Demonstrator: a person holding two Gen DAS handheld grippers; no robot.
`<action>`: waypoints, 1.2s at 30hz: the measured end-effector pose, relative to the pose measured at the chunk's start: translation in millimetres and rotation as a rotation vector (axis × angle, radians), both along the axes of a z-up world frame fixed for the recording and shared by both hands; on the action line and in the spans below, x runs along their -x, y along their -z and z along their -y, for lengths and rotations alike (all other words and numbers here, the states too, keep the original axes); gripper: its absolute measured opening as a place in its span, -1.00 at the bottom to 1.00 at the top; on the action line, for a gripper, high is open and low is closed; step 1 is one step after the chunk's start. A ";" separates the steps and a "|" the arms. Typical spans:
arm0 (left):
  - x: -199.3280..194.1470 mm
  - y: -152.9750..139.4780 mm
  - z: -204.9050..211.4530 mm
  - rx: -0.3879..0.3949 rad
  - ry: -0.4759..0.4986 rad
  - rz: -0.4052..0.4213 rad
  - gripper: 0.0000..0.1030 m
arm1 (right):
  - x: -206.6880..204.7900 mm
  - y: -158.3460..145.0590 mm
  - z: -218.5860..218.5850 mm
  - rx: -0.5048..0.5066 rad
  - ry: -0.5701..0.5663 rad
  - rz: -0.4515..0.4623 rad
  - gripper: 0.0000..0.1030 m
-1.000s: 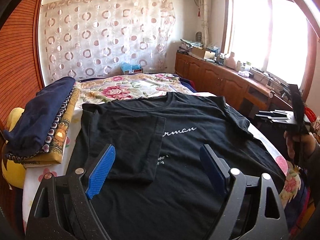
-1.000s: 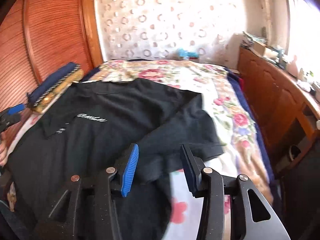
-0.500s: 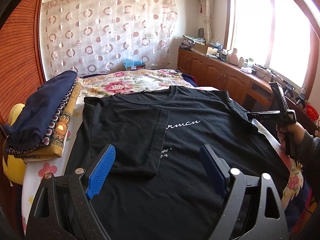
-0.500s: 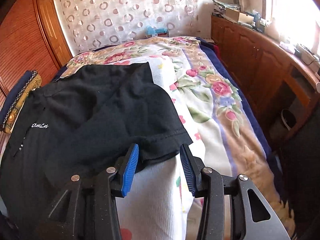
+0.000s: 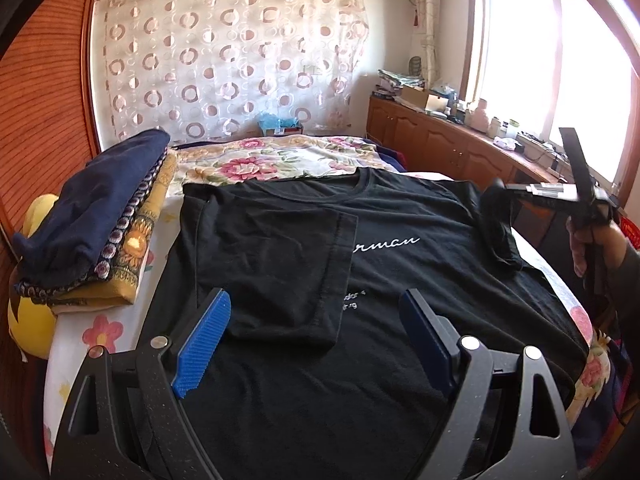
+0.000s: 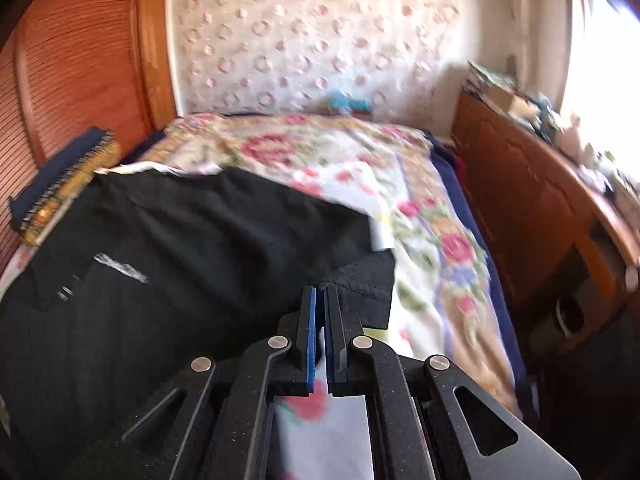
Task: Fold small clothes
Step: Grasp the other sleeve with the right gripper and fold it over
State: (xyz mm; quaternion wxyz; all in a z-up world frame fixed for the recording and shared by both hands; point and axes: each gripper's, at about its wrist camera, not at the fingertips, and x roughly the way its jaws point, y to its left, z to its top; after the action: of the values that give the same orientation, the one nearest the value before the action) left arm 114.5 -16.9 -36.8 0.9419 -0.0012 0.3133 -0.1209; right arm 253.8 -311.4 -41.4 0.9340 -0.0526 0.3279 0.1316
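Note:
A black T-shirt (image 5: 400, 280) with white script lies front up on the flowered bed. Its left sleeve (image 5: 280, 264) is folded in over the chest. My left gripper (image 5: 316, 316) is open and empty, hovering over the shirt's lower half. My right gripper (image 6: 320, 300) is shut on the hem of the shirt's right sleeve (image 6: 360, 284) and holds it lifted off the bed. In the left wrist view the right gripper (image 5: 500, 192) shows at the far right with the sleeve (image 5: 496, 228) hanging from it.
A stack of folded navy and yellow textiles (image 5: 92, 216) lies on the bed's left side, by a yellow cushion (image 5: 28, 320). A wooden cabinet (image 6: 540, 200) with clutter runs along the right under the window. The flowered bedspread (image 6: 360, 160) stretches behind the shirt.
My right gripper has closed on the right sleeve's hem and raised it off the bed. The left gripper has stayed open, with its view shifting slightly.

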 end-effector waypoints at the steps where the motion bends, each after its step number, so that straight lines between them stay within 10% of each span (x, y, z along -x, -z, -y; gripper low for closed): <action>1: 0.6 0.0 -1.8 0.000 -0.002 0.000 0.69 | -2.1 -6.5 -14.5 -0.003 -0.028 0.012 -0.94; 10: 3.7 2.7 -17.6 -0.014 -0.032 -0.009 0.69 | -35.3 -23.6 -96.0 -0.141 -0.166 -0.007 -0.92; 14: 4.3 4.9 -22.8 -0.012 -0.038 -0.012 0.69 | -37.9 -21.2 -84.4 -0.134 -0.159 -0.011 -0.45; 24: 4.7 6.8 -26.3 0.001 -0.045 -0.012 0.69 | 13.6 8.6 -54.7 -0.011 -0.147 -0.086 -0.45; 36: 4.8 8.0 -28.7 -0.001 -0.048 -0.022 0.69 | 27.0 30.1 -89.7 -0.161 -0.321 -0.229 -0.45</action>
State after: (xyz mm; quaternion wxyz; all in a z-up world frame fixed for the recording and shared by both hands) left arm 109.7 11.8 -44.8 0.9411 -0.0093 0.3234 -0.0981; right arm 226.8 -221.7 -71.5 0.8590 -0.0143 0.4076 0.3094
